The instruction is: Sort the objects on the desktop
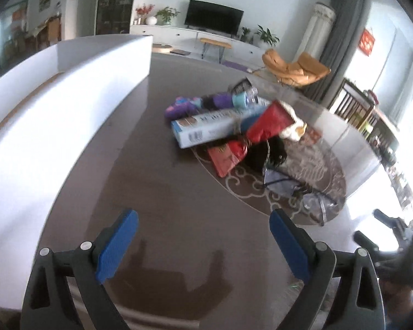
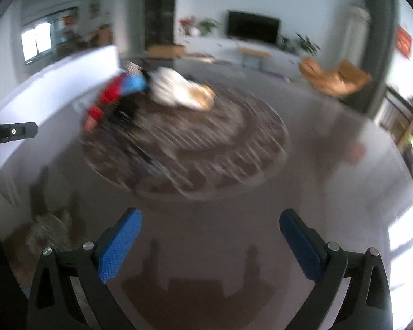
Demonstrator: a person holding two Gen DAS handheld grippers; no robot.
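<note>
Blue-padded fingers of the left gripper stand wide apart over the bare brown table, with nothing between them; its shadow falls on the tabletop just below. The right gripper is likewise spread and empty above the same surface.

Left wrist view, sharp: the heap of desktop objects lies well ahead of the fingers, partly on a round patterned mat. Distinguishable are a long white and blue box lying across the heap, a red packet tilted over it, a second red packet beneath, purple and teal items at the far side, and clear wrapping at the near edge of the mat. A white bin wall curves along the left side of the table.

Right wrist view, smeared by motion: the same heap shrinks to red, blue, black and cream blurs at the mat's far left edge, and no single item can be told. Only this view shows the open right half of the mat. A black bar enters from the left border, cut off by the frame.

Dark objects under the red packets cannot be identified in either view.
</note>
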